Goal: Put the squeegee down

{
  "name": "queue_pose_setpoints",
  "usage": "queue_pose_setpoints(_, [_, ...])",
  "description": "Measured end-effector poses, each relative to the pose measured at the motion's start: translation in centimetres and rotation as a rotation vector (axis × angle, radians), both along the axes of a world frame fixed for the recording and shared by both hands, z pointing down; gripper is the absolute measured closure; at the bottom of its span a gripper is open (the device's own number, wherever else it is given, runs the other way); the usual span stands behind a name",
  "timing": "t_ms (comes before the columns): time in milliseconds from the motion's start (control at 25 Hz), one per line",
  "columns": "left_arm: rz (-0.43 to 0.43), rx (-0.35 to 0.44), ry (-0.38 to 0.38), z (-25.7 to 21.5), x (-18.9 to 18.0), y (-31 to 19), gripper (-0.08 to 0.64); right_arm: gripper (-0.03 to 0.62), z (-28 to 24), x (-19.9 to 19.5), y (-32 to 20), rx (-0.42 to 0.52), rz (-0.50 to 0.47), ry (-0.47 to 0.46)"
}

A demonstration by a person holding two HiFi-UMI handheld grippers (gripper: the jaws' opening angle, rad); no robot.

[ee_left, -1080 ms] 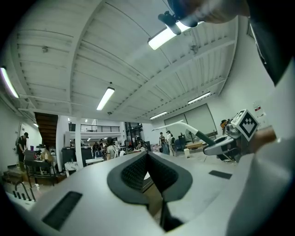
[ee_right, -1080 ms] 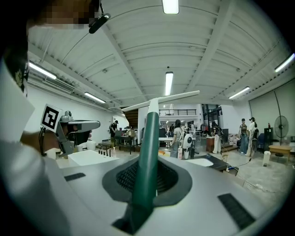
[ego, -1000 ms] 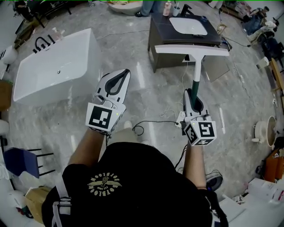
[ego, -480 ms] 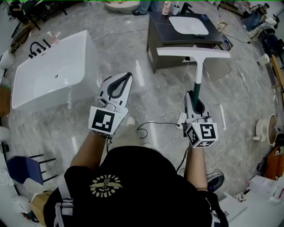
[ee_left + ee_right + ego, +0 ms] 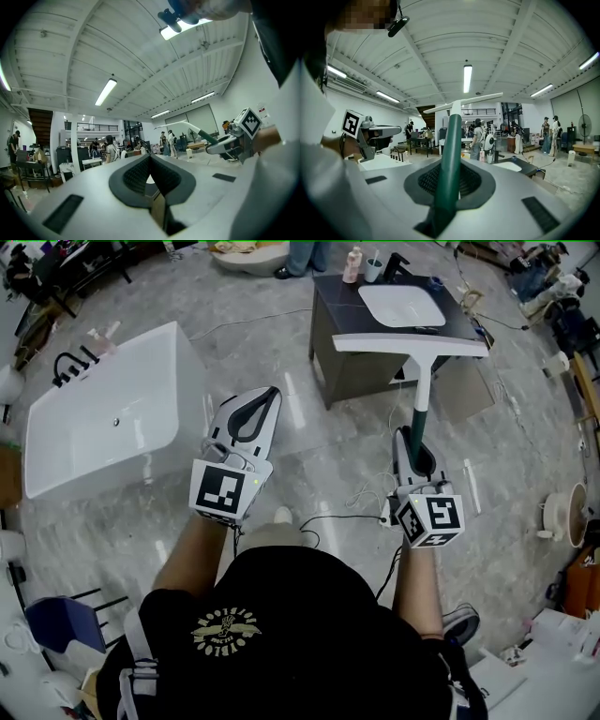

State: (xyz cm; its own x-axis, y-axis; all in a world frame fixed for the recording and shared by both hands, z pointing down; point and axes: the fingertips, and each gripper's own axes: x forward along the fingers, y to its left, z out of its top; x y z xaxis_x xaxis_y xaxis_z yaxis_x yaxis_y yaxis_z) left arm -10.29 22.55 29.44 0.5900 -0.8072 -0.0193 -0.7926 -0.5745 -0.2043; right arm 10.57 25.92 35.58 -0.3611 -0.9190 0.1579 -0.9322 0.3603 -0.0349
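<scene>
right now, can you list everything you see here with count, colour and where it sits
squeegee: 1, white blade and green handle, held out in front of the cabinet
bathtub: 1, white, on the floor at left
cabinet: 1, dark, top centre
sink: 1, white, set in the cabinet top
bottle: 1, pink, at the cabinet's far edge
cables: several, black and white, on the floor by the person
chair: 1, blue seat, lower left
floor: grey marble
left hand-held gripper: 1, white, shut, empty
right hand-held gripper: 1, white, shut on the squeegee handle
</scene>
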Motion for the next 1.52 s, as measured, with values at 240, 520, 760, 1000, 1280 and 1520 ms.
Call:
queue_pose_setpoints(240, [0.005,-0.004,0.000,0.1,-2.3,-4.9,0.537,0.532,-0.2,-1.6,-5.0,-0.002,0.018,-0.003])
queue_pose_setpoints(520, [0.035,-0.037,0.009,1.2,-5.1,-8.8,0.537,0.532,-1.0,-4.6,-8.1,0.008,0.042,0.024])
queue_pose_setpoints(760, [0.094,-0.043,0.033,1.4,-4.6,-10.4,0.537,0.532,-0.9,-4.5,-8.1,-0.023,0.086,0.035])
queue_pose_setpoints(1000, [0.126,-0.044,0.019,2.1,-4.4,-10.6,0.537,0.532,-1.6,-4.3,-7.8,-0.003,0.117,0.036])
queue_pose_setpoints(1280, [0.110,-0.017,0.016,1.7,-4.0,-11.3,0.537,0.532,-0.8,-4.0,-8.3,0.007,0.091,0.028])
queue_pose_setpoints(1520, [0.091,-0.007,0.001,1.1,-3.5,-12.0,0.537,0.532,-0.5,-2.9,-10.1,0.001,0.075,0.023])
